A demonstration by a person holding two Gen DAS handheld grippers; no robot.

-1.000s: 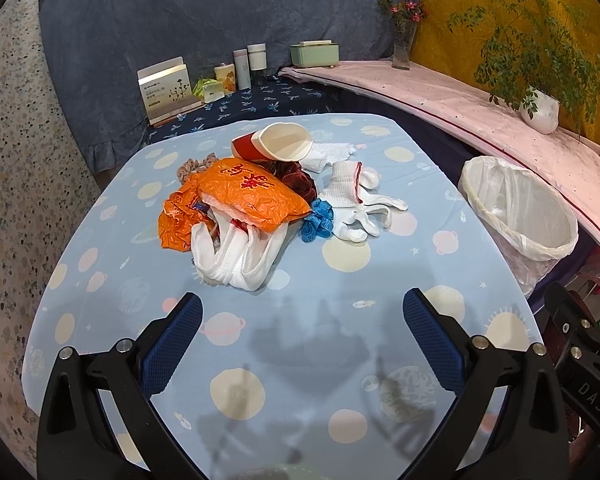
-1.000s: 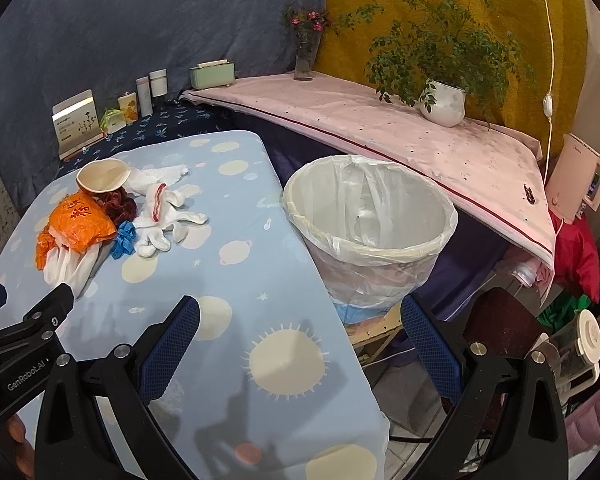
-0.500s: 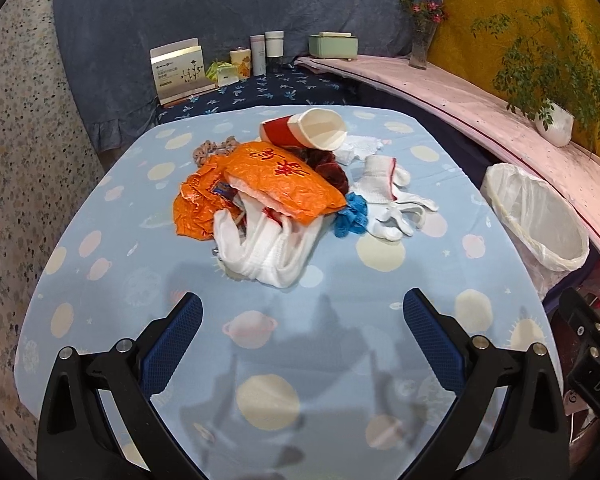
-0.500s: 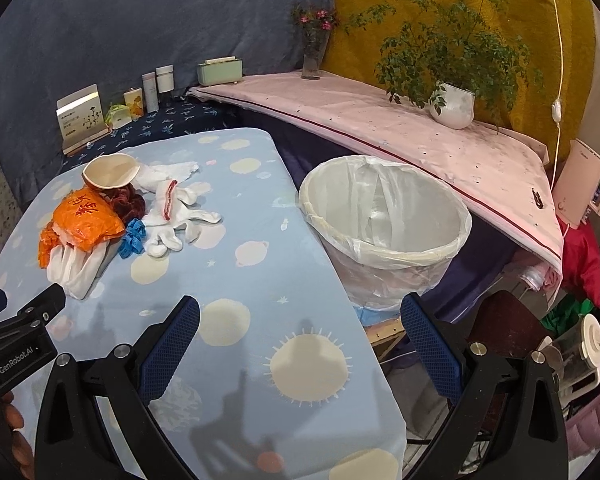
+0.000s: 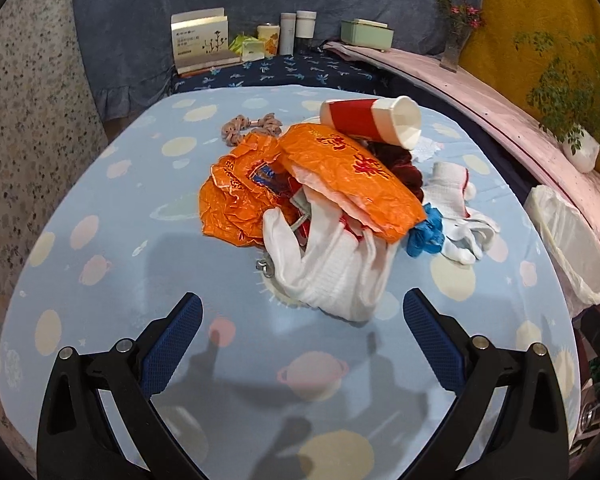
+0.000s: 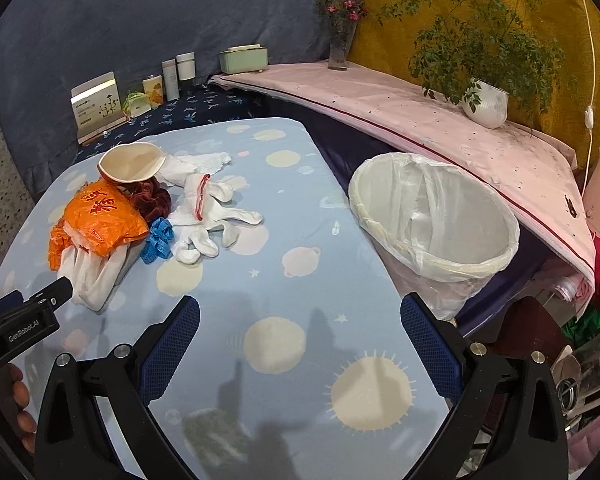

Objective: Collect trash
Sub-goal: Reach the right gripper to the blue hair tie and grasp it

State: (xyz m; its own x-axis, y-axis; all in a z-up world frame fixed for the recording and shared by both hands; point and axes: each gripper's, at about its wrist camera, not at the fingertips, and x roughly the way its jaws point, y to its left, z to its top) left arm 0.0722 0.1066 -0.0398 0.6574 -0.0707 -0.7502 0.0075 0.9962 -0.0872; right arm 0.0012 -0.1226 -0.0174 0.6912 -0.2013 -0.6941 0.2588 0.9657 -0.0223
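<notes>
A trash pile lies on the blue table [image 5: 100, 248]: an orange plastic bag [image 5: 348, 176] [image 6: 100, 216], white cloth [image 5: 332, 268], a red-and-white paper cup [image 5: 372, 120] [image 6: 132, 162] on its side, white gloves [image 5: 460, 216] [image 6: 208, 216], a blue scrap [image 5: 426, 232] [image 6: 158, 240] and dark red fabric [image 6: 152, 200]. My left gripper [image 5: 302, 320] is open just short of the white cloth. My right gripper [image 6: 300, 320] is open over bare table, with the pile to its far left. A white-lined bin [image 6: 432, 220] [image 5: 568, 244] stands off the table's right edge.
Boxes and bottles [image 5: 236, 40] line a dark shelf behind the table. A pink-covered ledge [image 6: 420, 112] holds a potted plant [image 6: 484, 96] and a flower vase [image 6: 338, 48]. A hand [image 6: 16, 400] holds the left gripper at the lower left.
My left gripper has moved forward and left toward the pile, which now looms larger. My right gripper has advanced slightly over the table; both stay open.
</notes>
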